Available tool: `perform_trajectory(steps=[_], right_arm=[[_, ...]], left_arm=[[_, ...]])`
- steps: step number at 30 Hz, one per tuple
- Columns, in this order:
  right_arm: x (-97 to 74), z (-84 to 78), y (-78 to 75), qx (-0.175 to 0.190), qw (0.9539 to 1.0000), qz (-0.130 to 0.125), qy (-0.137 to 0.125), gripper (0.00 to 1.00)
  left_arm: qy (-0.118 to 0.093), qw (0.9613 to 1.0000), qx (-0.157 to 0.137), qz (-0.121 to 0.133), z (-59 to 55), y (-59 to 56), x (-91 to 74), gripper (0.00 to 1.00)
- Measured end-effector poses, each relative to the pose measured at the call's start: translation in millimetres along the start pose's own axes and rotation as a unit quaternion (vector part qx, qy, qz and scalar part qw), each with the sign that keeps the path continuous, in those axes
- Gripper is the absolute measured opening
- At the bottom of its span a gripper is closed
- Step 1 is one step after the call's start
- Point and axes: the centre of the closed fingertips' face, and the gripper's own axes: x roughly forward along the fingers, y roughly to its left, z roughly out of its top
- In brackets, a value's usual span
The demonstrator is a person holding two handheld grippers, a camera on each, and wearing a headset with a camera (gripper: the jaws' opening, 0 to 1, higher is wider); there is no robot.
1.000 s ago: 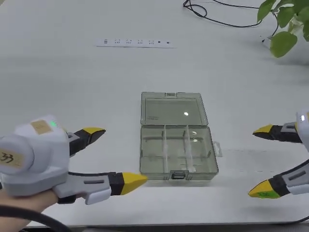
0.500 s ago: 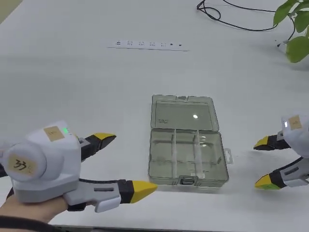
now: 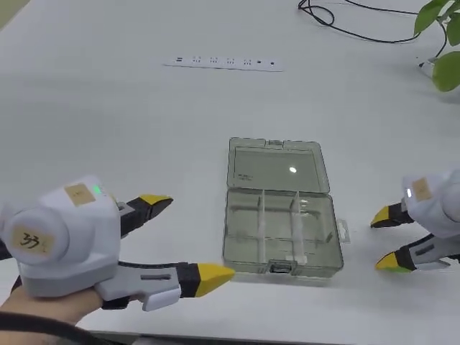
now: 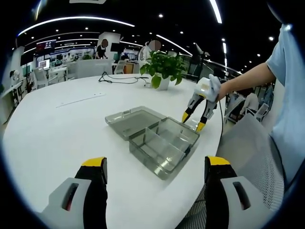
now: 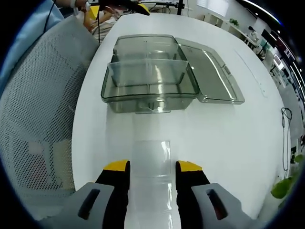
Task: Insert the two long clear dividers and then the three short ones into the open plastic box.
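Both long dividers [image 3: 261, 219] stand in the open plastic box [image 3: 237, 264] near the front edge of the desk [image 3: 108, 115], so the short ones seem next: the right hand-held gripper [image 3: 381, 240], released like the left hand-held gripper [image 3: 198, 237], must pinch the clear short divider [image 5: 151, 155] lying flat at its jaw tips.

Count on the bench: one open plastic box [image 3: 244, 263]; two fitted dividers [image 3: 262, 219] standing inside it; one left gripper [image 3: 195, 237]; one right gripper [image 3: 379, 241]; one power strip [image 3: 223, 63]; one cable [image 3: 345, 18]; one potted plant [image 4: 164, 71]. Loose clear dividers [image 5: 151, 157] on the table overlap, so their number cannot be told
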Motion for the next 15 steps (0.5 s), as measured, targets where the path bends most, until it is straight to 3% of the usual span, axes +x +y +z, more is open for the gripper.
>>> perform_trajectory(steps=[5, 8, 12, 15], right_arm=[[0.7, -1.7, 2.8, 0.000, 1.0000, 0.008, 0.000, 0.34], [1.0, 0.8, 9.7, 0.007, 0.9998, 0.019, -0.005, 0.38], [1.1, 2.2, 12.7, -0.006, 0.9999, 0.016, 0.003, 0.38], [-0.4, 4.3, 14.2, -0.010, 0.9998, 0.015, 0.003, 0.33]], left_arm=[[-0.002, 1.0000, -0.002, 0.000, 0.9, -1.0, 0.8, 0.85], [-0.004, 1.0000, -0.003, -0.001, 1.5, -2.0, 1.2, 0.85], [-0.005, 1.0000, -0.004, -0.002, 1.6, -3.2, 1.9, 0.85], [-0.003, 1.0000, -0.002, -0.004, 1.9, -4.1, 2.9, 0.85]])
